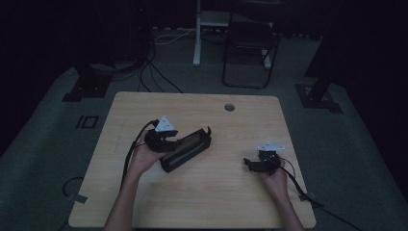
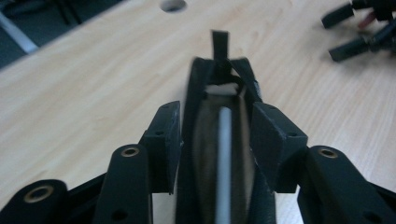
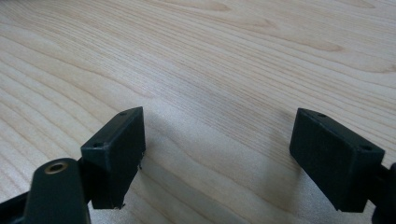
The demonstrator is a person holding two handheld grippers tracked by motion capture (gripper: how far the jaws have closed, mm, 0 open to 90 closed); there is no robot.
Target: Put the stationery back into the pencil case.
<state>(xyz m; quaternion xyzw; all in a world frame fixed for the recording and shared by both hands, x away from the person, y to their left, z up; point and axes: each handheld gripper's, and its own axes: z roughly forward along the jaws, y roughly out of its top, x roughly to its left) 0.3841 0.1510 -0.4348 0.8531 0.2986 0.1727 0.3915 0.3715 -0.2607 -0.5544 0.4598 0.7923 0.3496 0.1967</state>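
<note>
The pale wooden desk (image 1: 207, 192) carries one thing, a long black case (image 1: 185, 148) lying open at a slant left of the middle, its tan lining and a pale rod-like strip inside showing in the left gripper view. The left tool (image 1: 179, 140) stands at the case's near end with its jaws set on either side of the black shell (image 2: 219, 154); the pads sit close against the walls, but a thin gap seems to show at each side, so I judge the jaws partly parted and not clamping, with the case resting on the desk rather than held. The right tool (image 1: 247, 162) rests low over bare wood well apart to the right, jaws spread wide and holding nothing (image 3: 217, 158). The main risk, as I read it, is the case skidding or pivoting across the smooth desk if the left tool pushes or closes off-centre, since nothing steadies the far end. A lesser one is a pad catching the soft rim and folding it shut, or pinching the small black tab (image 2: 219, 44) at the far tip.
</note>
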